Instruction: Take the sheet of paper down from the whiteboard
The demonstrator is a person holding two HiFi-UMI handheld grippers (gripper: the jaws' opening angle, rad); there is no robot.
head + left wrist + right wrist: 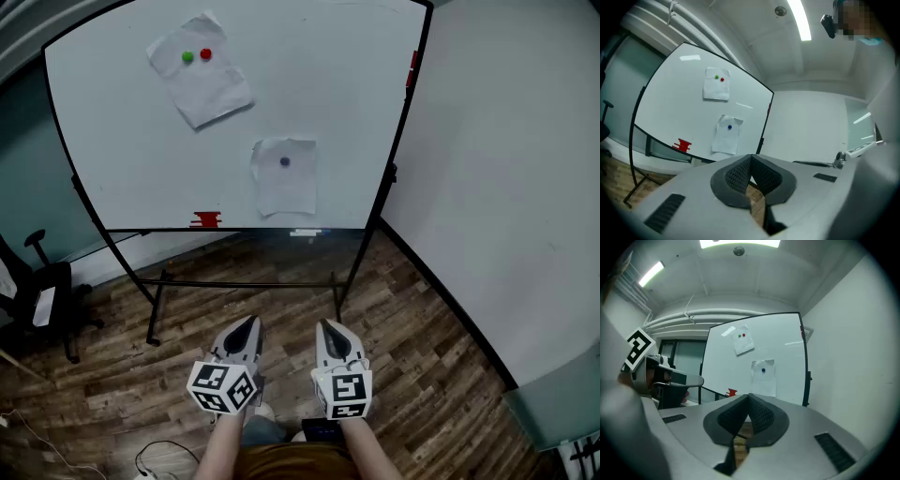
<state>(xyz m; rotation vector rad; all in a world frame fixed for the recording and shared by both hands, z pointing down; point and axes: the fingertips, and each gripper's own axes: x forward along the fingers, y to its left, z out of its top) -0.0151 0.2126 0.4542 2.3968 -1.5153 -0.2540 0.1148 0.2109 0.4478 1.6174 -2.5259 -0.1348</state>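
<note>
A whiteboard (122, 141) on a wheeled stand faces me. Two sheets hang on it. The upper sheet (200, 82) is tilted and pinned by a green magnet (187, 57) and a red magnet (205, 54). The lower sheet (285, 178) is held by one dark blue magnet (285, 161). Both grippers are low and well short of the board, over the wood floor. My left gripper (249, 325) is shut and empty, as is my right gripper (328, 327). The lower sheet (728, 135) (763, 376) appears ahead in both gripper views.
A red eraser (205, 220) rests on the board's tray. A black office chair (42, 295) stands at the left. A grey wall (506, 187) runs along the right. A cable (159, 455) lies on the floor near my feet.
</note>
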